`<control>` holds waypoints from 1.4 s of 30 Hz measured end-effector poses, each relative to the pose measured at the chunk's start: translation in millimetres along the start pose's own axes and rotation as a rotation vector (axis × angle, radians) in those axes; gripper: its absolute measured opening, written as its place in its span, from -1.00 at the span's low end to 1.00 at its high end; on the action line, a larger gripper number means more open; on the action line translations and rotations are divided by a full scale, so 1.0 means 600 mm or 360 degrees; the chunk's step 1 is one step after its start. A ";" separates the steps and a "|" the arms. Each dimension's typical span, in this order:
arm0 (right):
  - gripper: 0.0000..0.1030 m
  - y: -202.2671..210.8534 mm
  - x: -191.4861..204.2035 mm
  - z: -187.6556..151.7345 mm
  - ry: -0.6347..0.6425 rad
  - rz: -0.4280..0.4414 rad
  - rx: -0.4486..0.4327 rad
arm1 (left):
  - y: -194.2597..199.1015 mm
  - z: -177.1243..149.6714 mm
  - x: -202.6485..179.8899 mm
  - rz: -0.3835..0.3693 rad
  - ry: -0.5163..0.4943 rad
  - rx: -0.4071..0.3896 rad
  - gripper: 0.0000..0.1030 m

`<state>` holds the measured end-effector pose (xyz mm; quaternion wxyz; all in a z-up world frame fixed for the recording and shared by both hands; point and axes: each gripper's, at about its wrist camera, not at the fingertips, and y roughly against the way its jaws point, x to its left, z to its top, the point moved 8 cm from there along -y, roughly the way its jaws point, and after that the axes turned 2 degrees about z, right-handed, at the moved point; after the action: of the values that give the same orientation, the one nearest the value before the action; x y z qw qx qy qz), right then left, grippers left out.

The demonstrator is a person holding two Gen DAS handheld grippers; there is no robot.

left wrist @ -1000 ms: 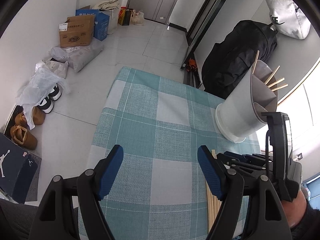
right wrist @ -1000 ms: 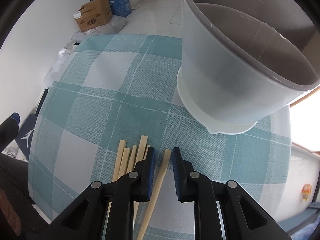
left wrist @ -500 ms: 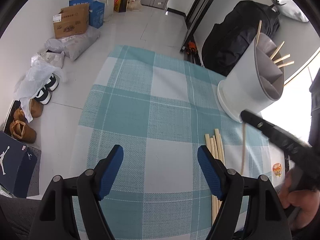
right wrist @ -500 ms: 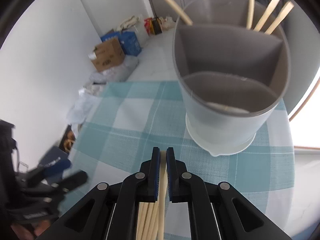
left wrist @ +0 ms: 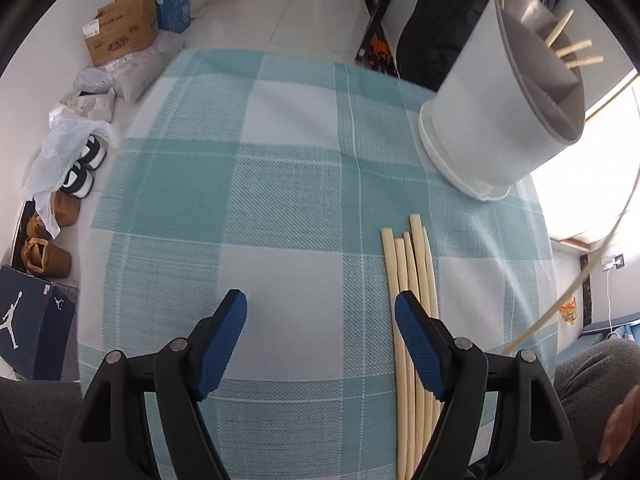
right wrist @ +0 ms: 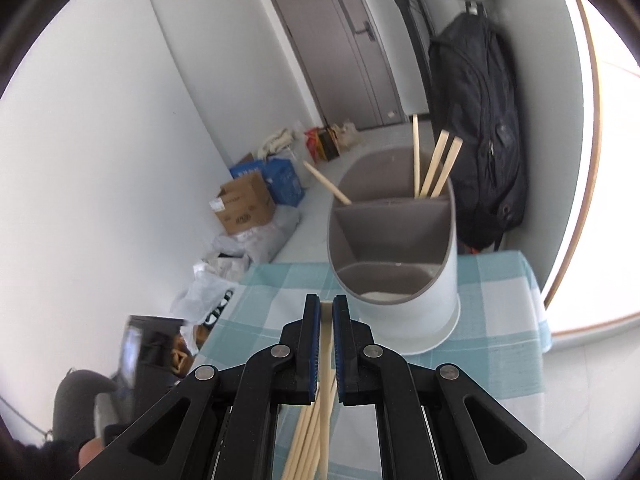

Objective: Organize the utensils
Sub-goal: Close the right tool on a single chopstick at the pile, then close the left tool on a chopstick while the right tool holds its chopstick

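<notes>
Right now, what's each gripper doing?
Left gripper: open, empty.
Right gripper: shut on one chopstick.

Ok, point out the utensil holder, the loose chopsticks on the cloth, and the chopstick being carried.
utensil holder (right wrist: 404, 312): right wrist view, front wall.
loose chopsticks (left wrist: 412, 276): left wrist view, upper shafts.
carried chopstick (right wrist: 326, 336): right wrist view, between pads.

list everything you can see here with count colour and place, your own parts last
utensil holder: one, grey-white, divided, far right of the cloth
chopsticks in holder: four, pale wood, back compartments
loose chopsticks: about five, pale wood, flat on the cloth
held chopstick: one, pale wood, in the right gripper
tablecloth: one, teal-white check
backpack: one, black, by the wall
cardboard box: one, brown, floor
shoes: several, floor
left gripper: black, blue pads, open over the cloth
right gripper: shut on the chopstick
</notes>
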<state>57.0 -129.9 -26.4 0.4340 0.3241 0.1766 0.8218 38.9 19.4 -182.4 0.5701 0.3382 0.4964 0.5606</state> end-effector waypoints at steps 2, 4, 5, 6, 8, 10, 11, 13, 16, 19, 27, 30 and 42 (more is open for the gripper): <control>-0.89 0.018 0.000 0.001 0.0041 0.0007 -0.0044 | -0.001 -0.001 -0.004 0.0039 -0.0018 -0.0010 0.41; -0.89 0.031 -0.002 0.001 0.0061 0.0006 -0.0072 | -0.003 -0.003 -0.014 0.0071 -0.0071 -0.0004 0.41; -0.89 0.038 -0.003 0.001 0.0065 0.0012 -0.0081 | -0.003 -0.004 -0.018 0.0109 -0.0095 -0.0017 0.41; -0.89 0.042 -0.005 -0.002 0.0067 0.0012 -0.0084 | -0.003 -0.006 -0.021 0.0135 -0.0119 -0.0022 0.41; -0.89 0.048 -0.010 -0.004 0.0062 0.0025 -0.0089 | -0.005 -0.012 -0.026 0.0207 -0.0178 -0.0030 0.41; -0.89 0.054 -0.013 -0.007 0.0060 0.0026 -0.0096 | -0.001 -0.015 -0.026 0.0220 -0.0193 -0.0049 0.42; -0.89 0.058 -0.017 -0.008 0.0049 0.0036 -0.0099 | 0.000 -0.016 -0.025 0.0219 -0.0183 -0.0049 0.42; -0.89 0.063 -0.022 -0.010 0.0028 0.0055 -0.0102 | 0.005 -0.017 -0.012 0.0277 -0.0155 -0.0049 0.42; -0.89 0.067 -0.031 -0.012 0.0004 0.0069 -0.0106 | 0.006 -0.022 -0.009 0.0292 -0.0170 -0.0067 0.43; -0.89 0.069 -0.040 -0.014 -0.0020 0.0074 -0.0107 | 0.008 -0.025 -0.010 0.0322 -0.0207 -0.0058 0.43; -0.89 0.073 -0.057 -0.017 -0.0097 0.0113 -0.0093 | -0.017 0.019 -0.017 0.0333 -0.0197 0.0009 0.41; -0.89 0.077 -0.064 -0.017 -0.0131 0.0128 -0.0093 | -0.020 0.021 -0.020 0.0322 -0.0217 0.0007 0.36; -0.89 0.085 -0.069 -0.018 -0.0157 0.0133 -0.0109 | -0.023 0.033 -0.063 0.0265 -0.0355 0.0055 -0.84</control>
<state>36.2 -193.1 -20.5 0.4182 0.3564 0.1131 0.8278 66.3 -16.3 -182.9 0.5672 0.4482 0.4098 0.5563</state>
